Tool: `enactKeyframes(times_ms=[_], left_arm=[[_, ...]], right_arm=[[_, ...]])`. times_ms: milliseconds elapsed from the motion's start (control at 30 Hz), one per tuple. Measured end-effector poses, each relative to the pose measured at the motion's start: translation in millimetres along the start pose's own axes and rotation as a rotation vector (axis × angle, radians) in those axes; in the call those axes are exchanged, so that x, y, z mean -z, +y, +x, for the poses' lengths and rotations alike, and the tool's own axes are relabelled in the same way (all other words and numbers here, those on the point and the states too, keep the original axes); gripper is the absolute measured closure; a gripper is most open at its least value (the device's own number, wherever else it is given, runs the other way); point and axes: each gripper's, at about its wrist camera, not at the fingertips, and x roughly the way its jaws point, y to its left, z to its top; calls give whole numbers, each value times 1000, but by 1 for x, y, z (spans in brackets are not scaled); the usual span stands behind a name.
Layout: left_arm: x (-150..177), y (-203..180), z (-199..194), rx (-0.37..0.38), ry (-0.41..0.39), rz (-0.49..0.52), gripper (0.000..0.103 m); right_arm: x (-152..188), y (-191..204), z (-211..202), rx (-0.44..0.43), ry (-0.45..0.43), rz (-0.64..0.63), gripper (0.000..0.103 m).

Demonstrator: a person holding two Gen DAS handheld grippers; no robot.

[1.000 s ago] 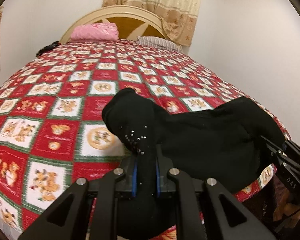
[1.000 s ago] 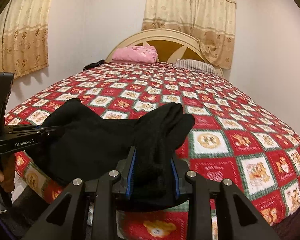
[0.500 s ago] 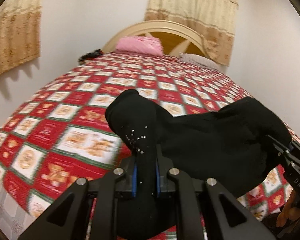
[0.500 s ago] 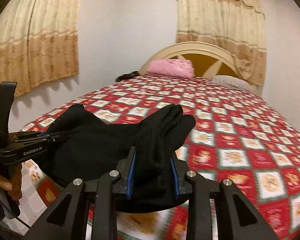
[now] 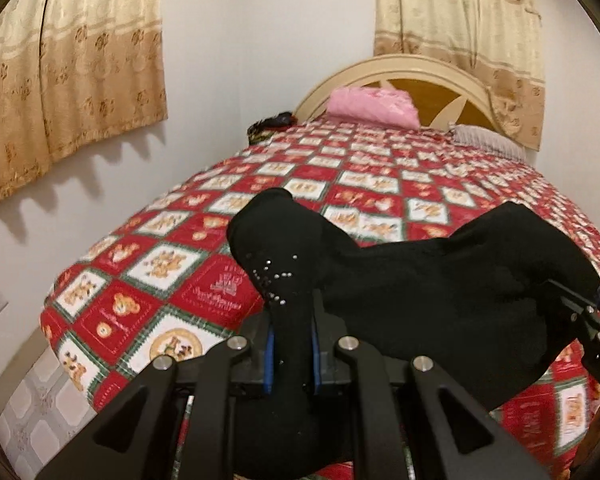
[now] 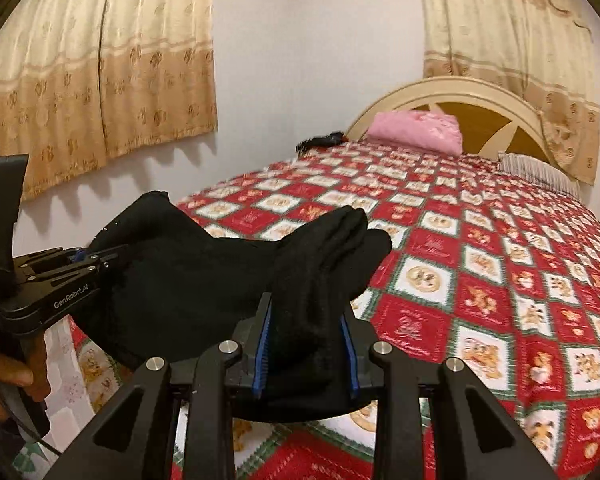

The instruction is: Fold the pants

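Above the red patchwork bedspread (image 5: 148, 280), soft black fabric pants (image 5: 440, 292) sag bunched between my claws. My left gripper (image 5: 291, 356) and right gripper (image 6: 306, 354) each pinch one end.

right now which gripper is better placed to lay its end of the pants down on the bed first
Right, probably. The right gripper holds its bunch of the black pants over the patterned bedspread. The left gripper, also clamped on fabric, sits at the bed's corner, partly beyond the edge.
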Motion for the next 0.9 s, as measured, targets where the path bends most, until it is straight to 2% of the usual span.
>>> enactKeyframes(times_ms=[133,300,567,767,833,900], left_arm=[[14,0,21,-5,69,-5,89],[24,-1,21,-9,89,2,89],[29,0,31,3,127,3,89],[26,5,29,41,141,-26,88],[27,11,31,55,151,-53,84],[31,20,31,83,162,-98,74]], right_arm=[[13,-3,22,29,70,-2,72],[30,-14,33,37,124,25,72],[34,-20,32,31,126,60,72],[27,-17,19,29,108,47,72],[32,-18,29,35,142,48,72],[39,-22,40,40,186,56,72]])
